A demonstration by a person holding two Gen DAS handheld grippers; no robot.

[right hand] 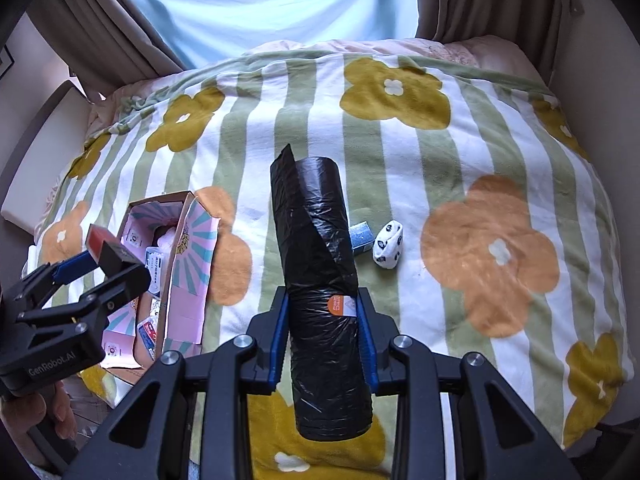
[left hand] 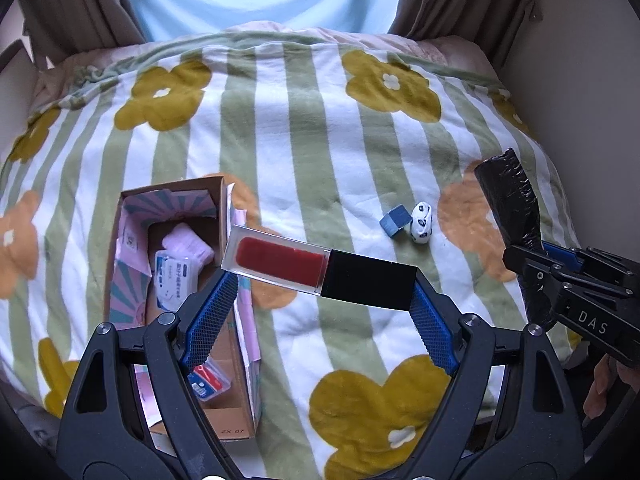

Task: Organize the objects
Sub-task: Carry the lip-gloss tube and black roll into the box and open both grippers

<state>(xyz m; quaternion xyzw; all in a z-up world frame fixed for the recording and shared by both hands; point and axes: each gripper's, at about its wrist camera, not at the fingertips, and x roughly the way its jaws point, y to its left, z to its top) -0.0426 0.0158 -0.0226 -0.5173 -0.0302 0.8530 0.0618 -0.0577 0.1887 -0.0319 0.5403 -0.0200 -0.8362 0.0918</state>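
Left gripper [left hand: 320, 276] clamps clear red-filled lip-gloss tube w/ black cap [left hand: 316, 266] mid-frame, right gripper [right hand: 322, 316] pinches black plastic bin-bag roll [right hand: 320, 280], open cardboard box [left hand: 124, 216] lower left.

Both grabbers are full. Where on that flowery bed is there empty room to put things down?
The blanket is bare beyond the blue block and spotted pouch, and between them and the cardboard box. The box itself is crowded.
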